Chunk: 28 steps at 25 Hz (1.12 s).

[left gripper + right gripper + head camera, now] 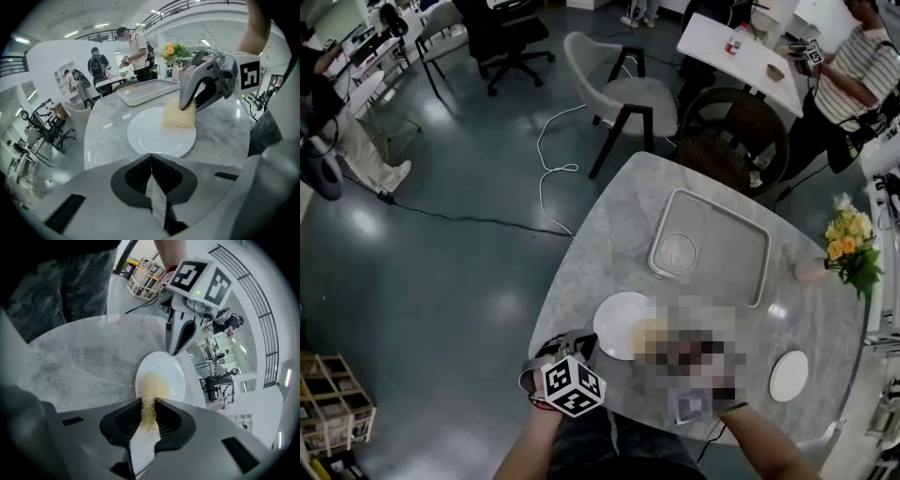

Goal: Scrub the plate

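A white plate (617, 323) (154, 136) (164, 373) lies near the front edge of the marble table (609, 244). On its right half rests a yellow sponge (178, 115) (152, 387), with my right gripper (148, 408) (190, 105) shut on it. In the head view a mosaic patch covers most of that gripper. My left gripper (151, 161) (174, 351) (584, 345) is shut, its tips against the plate's near rim; I cannot tell if they pinch the rim.
A grey tray (741, 281) (140, 93) lies behind the plate. A small white dish (788, 375) sits at the front right, yellow flowers (851, 246) in a pink vase at the right edge. Chairs and people stand beyond the table.
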{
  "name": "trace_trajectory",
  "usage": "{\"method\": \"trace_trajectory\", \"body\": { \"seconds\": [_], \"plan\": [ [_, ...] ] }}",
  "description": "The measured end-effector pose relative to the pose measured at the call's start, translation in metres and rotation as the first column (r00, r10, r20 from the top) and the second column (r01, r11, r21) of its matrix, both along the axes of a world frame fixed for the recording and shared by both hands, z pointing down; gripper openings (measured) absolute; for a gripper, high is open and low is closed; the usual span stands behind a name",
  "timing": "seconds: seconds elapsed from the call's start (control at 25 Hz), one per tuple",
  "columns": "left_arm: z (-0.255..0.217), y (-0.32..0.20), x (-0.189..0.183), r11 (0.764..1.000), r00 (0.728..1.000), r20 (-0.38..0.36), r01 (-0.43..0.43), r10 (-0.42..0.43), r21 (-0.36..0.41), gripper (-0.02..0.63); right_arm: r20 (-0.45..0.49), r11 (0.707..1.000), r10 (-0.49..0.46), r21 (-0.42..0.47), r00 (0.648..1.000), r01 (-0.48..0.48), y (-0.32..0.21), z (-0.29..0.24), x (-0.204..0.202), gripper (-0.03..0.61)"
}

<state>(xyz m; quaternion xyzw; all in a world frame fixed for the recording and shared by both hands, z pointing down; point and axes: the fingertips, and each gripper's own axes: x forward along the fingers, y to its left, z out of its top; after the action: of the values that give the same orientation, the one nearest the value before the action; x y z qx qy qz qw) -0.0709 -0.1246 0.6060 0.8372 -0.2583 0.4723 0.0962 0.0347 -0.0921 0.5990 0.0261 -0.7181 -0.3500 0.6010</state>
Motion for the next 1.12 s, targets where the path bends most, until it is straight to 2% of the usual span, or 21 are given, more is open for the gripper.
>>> {"method": "trace_trajectory", "body": {
  "seconds": [0.2, 0.48, 0.76, 1.0, 1.12],
  "plan": [
    [0.001, -0.001, 0.001, 1.000, 1.000, -0.022, 0.015, -0.015, -0.013, 0.011, 0.024, 0.999, -0.044, -0.003, 0.999, 0.044, 0.010, 0.001, -0.016, 0.072],
    [0.000, -0.002, 0.000, 1.000, 1.000, -0.026, 0.012, -0.013, -0.013, 0.011, 0.048, 0.986, -0.165, 0.026, 0.985, 0.164, 0.008, -0.003, -0.055, 0.072],
    [0.001, -0.002, 0.004, 1.000, 1.000, -0.026, 0.010, -0.010, -0.016, 0.011, -0.017, 0.953, -0.289, 0.095, 0.957, 0.289, -0.016, -0.003, -0.063, 0.072],
    [0.002, 0.002, 0.007, 1.000, 0.999, -0.032, -0.006, 0.005, -0.020, 0.011, -0.028, 0.950, -0.277, 0.142, 0.960, 0.279, -0.049, -0.008, -0.068, 0.072],
    [0.002, 0.003, 0.010, 1.000, 0.999, -0.034, -0.017, 0.016, -0.018, 0.011, -0.034, 0.954, -0.243, 0.170, 0.969, 0.245, -0.065, -0.009, -0.069, 0.072]
  ]
}}
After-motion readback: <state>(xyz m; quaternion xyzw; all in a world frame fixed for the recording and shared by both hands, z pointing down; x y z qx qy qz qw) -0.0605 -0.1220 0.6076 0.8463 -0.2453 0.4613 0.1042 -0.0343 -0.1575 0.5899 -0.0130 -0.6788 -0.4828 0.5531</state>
